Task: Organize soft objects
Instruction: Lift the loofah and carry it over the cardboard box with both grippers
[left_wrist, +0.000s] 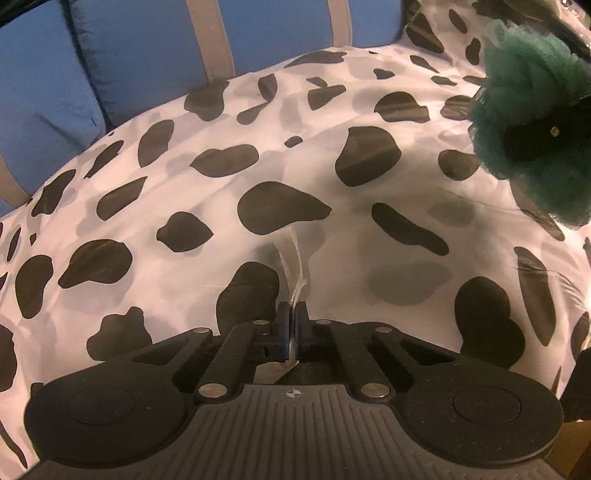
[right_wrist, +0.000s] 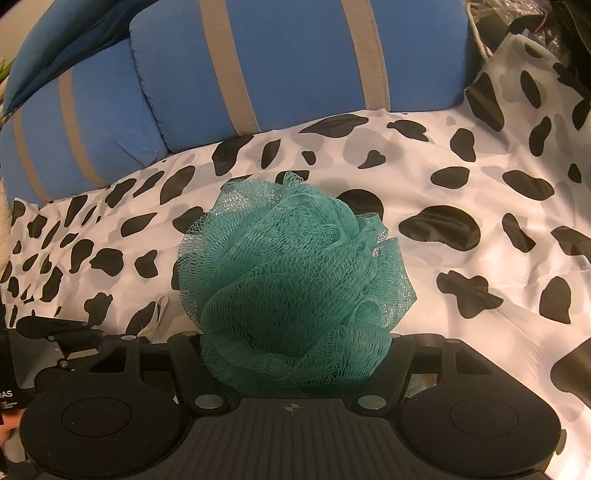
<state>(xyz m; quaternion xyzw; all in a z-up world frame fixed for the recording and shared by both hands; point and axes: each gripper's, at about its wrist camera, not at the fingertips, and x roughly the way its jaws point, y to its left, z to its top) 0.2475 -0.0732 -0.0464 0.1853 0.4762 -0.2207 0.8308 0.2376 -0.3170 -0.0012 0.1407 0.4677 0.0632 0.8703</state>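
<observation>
**teal mesh bath pouf held above a cow-print sheet**

the teal mesh bath pouf (right_wrist: 291, 280) sits bunched between the fingers of the right gripper (right_wrist: 295, 347), which hold it; its netting bulges forward and upward past the fingers, hiding their tips. in the left wrist view the same pouf (left_wrist: 532, 140) appears at the upper right, with the dark right gripper partly buried in it. the left gripper (left_wrist: 292, 314) has its fingers closed narrow on a thin white cord loop (left_wrist: 295, 258), which rises from between the pads and lies against the sheet ahead. whether this cord belongs to the pouf cannot be told. below both tools spreads a cow-print sheet (left_wrist: 332, 177), white with black and grey patches, softly wrinkled and open on all sides around the pouf. its far edge meets blue cushions (right_wrist: 295, 66) with grey stripes, standing upright as a back wall. at the far right a cow-print pillow (right_wrist: 524, 74) is propped, with dark clutter behind it.
</observation>
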